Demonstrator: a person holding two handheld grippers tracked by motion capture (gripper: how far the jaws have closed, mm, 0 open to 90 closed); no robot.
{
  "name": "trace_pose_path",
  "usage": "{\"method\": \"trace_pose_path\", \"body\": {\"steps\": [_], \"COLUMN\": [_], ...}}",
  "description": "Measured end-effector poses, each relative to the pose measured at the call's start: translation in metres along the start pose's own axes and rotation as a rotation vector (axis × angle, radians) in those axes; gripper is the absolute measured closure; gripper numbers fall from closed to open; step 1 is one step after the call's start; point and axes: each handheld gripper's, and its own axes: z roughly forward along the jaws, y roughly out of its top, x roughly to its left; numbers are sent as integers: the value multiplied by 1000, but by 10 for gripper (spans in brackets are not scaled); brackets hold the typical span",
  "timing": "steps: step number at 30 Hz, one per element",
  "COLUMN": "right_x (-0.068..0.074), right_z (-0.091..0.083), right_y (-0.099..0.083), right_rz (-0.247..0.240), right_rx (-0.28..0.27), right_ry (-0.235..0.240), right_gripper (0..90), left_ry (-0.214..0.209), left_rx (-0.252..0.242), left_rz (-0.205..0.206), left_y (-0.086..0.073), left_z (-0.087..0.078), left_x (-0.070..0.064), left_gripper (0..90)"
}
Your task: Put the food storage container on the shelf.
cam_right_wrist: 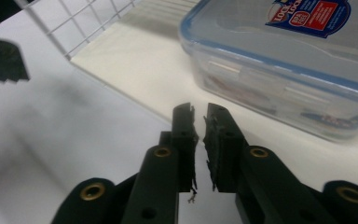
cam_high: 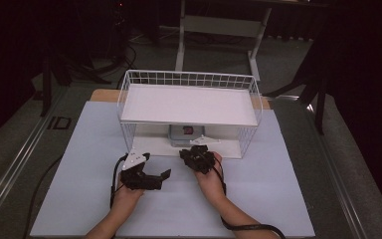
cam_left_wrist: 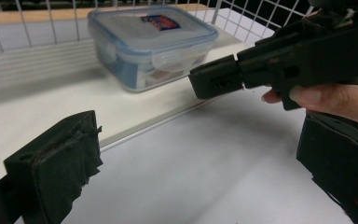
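The left gripper (cam_high: pixel 160 175) gapes wide; the right gripper (cam_right_wrist: pixel 199 122) is pinched together (empty, seemingly) just before the clip-lid food container (cam_right_wrist: pixel 289 60) under the wire rack (cam_high: pixel 129 94).

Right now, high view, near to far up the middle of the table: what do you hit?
Person's forearms → left gripper with jaws apart, right gripper a bit farther with jaws together → lidded plastic container on the wire rack's lower level → rack's white top shelf → rack's back wire wall.
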Motion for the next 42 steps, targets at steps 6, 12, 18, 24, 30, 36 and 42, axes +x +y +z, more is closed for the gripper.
{"method": "trace_pose_path", "body": {"steps": [6, 12, 18, 24, 30, 36, 42], "right_x": [4, -2, -8, -11, -19, -31, -42], "right_z": [-19, -38, -59, -76, -93, -109, -121], "right_y": [-4, -5, -11, -19, -29, -38, -47], "right_rz": [-49, -34, -31, -63, -71, -56, -49], "right_rx": [-36, -87, -98, -102, -109, -115, -104], "right_ry": [-6, 16, 80, 80, 69, 70, 75], "right_gripper": [597, 319, 183, 149, 149, 152, 151], "left_ry": [-66, -93, -106, -111, -94, -88, -79], "left_rx": [-26, -10, -15, -24, -18, -22, -23], "left_rz": [16, 56, 54, 47, 48, 31, 16], "left_y": [13, 21, 24, 24, 20, 12, 4], "left_z": [-3, -8, -18, -31, -43, -55, -64], "left_x": [-7, -13, -13, -9, -4, 2, 7], "left_gripper": [3, 3, 3, 3, 4, 3, 3]}}
